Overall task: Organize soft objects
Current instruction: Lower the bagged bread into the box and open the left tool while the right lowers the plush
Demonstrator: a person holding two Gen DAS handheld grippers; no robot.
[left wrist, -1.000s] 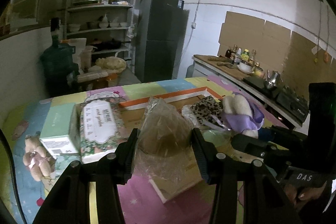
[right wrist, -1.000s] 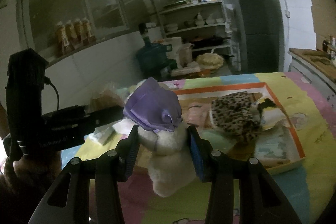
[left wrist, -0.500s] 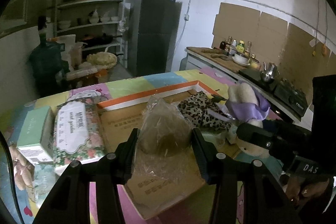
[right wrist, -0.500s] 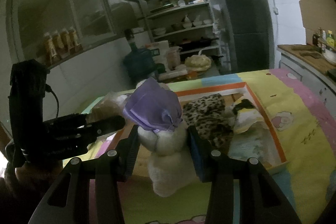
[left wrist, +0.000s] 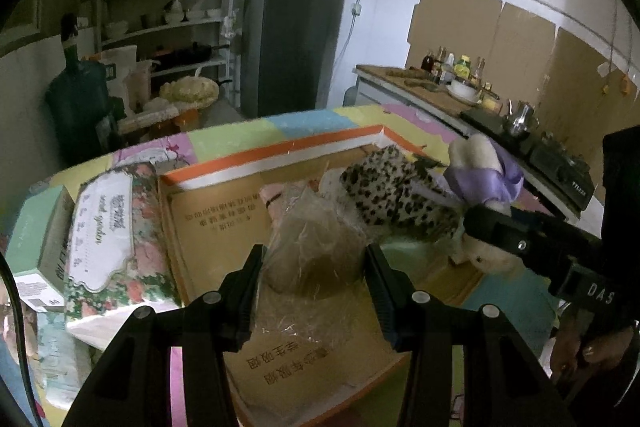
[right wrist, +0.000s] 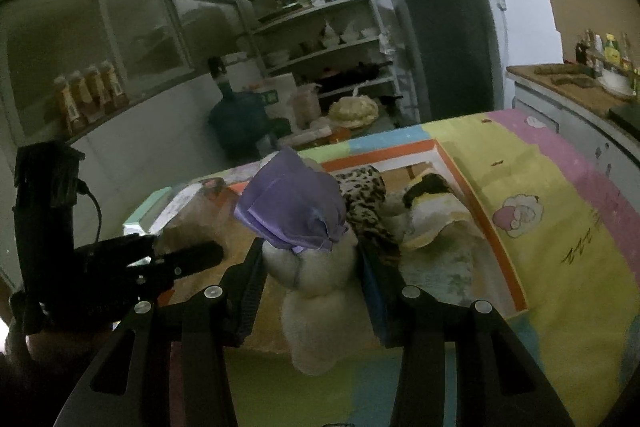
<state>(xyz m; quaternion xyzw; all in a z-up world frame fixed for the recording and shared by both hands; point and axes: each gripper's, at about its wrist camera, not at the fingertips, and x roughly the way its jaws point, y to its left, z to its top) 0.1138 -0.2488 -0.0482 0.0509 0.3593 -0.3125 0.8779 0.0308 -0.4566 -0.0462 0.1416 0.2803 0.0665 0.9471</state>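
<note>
Meanwhile, both handheld tools hang over an orange-rimmed cardboard box (left wrist: 280,151) on a pastel play mat (right wrist: 540,187). The left gripper (left wrist: 314,259) is clamped on a crinkled clear plastic bag (left wrist: 316,239) with something brown inside; the right gripper (right wrist: 310,259) pinches a white plush toy (right wrist: 316,291) with a purple cloth cap (right wrist: 292,203). Just ahead of both, inside the box, lie a leopard-print plush (left wrist: 396,195) and, in the right wrist view, a yellow-dressed toy (right wrist: 432,207). The risks look plain: slick film could slide from between the left jaws, and the dangling plush body may snag on the near box rim. With the tools side by side, a careless lowering could knock them together or bury the toys already packed.
</note>
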